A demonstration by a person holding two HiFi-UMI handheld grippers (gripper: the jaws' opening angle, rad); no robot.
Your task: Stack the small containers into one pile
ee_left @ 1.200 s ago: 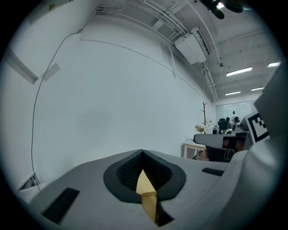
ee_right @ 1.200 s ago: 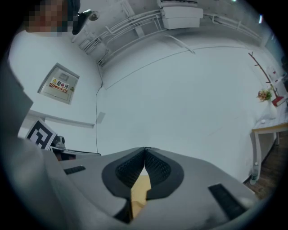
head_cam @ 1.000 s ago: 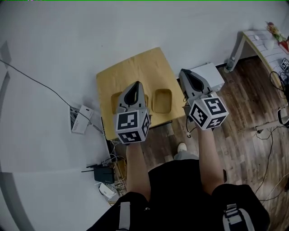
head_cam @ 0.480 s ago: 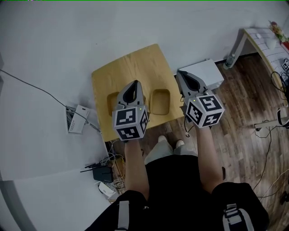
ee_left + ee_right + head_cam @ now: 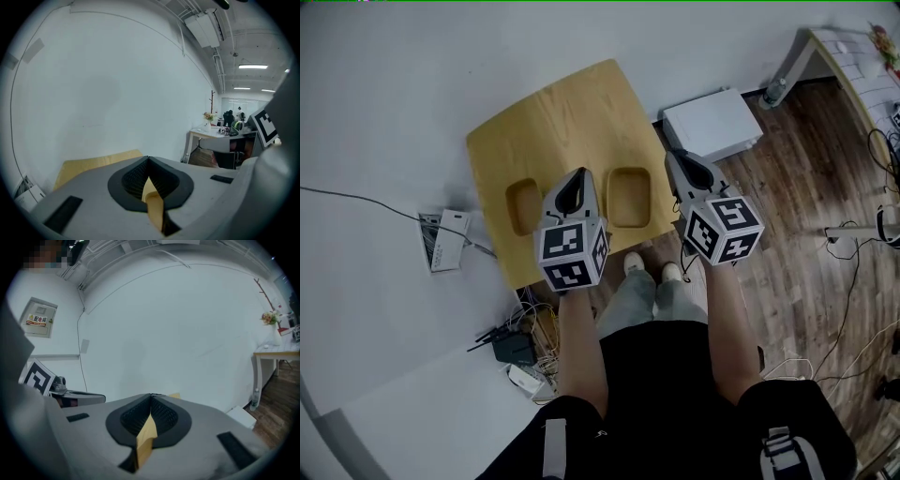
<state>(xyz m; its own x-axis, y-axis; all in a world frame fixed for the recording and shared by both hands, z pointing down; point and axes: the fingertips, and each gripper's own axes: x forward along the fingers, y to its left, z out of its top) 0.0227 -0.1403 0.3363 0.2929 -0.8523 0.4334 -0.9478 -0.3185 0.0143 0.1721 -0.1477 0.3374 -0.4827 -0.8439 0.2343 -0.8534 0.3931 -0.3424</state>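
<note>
The left container point(image 5: 523, 206) and the right container point(image 5: 629, 197) lie apart on the bench's point(image 5: 553, 122) near half. The left tongs point(image 5: 578, 174) hang between them, pressed together and empty. The right tongs point(image 5: 673, 155), likewise pressed together, hover just beyond the right container, by the bench's edge.

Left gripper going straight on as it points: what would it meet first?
Likely the white wall. The left gripper points out over the wooden table, not down at it, though depth is unclear.

The left container point(image 5: 523, 205) and the right container point(image 5: 629, 197), both shallow tan rounded rectangles, sit open side up, side by side but apart, near the front edge of the wooden table point(image 5: 562, 122).
</note>
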